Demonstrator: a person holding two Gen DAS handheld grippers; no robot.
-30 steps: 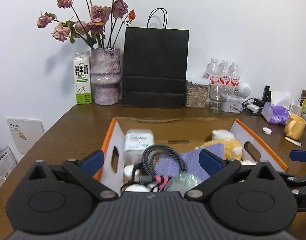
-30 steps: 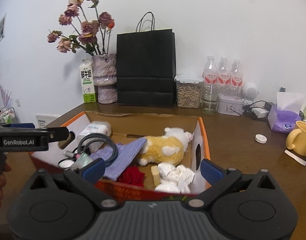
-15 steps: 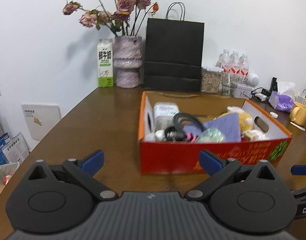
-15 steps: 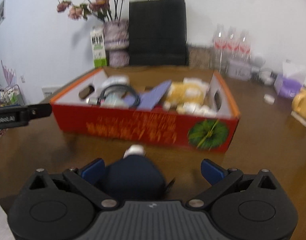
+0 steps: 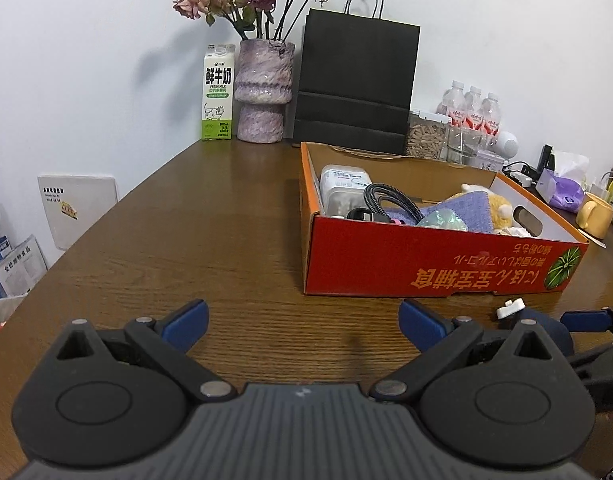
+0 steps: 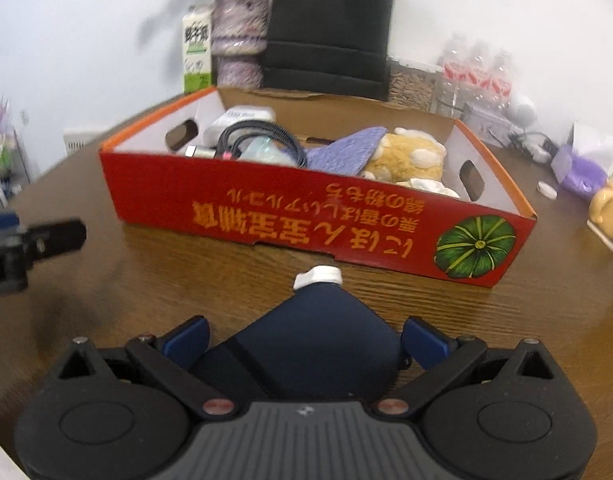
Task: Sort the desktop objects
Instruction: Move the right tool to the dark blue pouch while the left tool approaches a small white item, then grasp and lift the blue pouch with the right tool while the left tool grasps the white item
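Left gripper (image 5: 302,322), seen from its own camera: blue fingers spread wide over bare table (image 5: 210,240), nothing between them. Right gripper (image 6: 304,338): fingers also spread, with a dark navy object (image 6: 306,344) lying between them; whether the pads press its sides cannot be told, since the gripper body covers its near end. The object carries a white cap (image 6: 318,276) at its far end, pointing toward the box (image 6: 266,216); its shape suggests a pouch or bottle, but the kind is unclear. In the left view only the cap and a sliver of navy show past the right finger.

The red box sits on the table just beyond the cap, apart from it. Its front wall hides the lower part of everything inside. Visible over the rim: a coiled black cable (image 5: 390,200), a white container (image 5: 344,184) at the left end, a purple cloth (image 6: 346,152), a yellow plush toy (image 6: 410,156), crumpled white material partly cut off at the right end.

The right view is motion-blurred; labels there are unreadable. Behind the box: a milk carton (image 5: 217,98), a vase (image 5: 262,92) of dried roses, a black bag (image 5: 354,84), bottles (image 5: 472,114). A yellow mug (image 5: 594,216) is cut by the frame edge.
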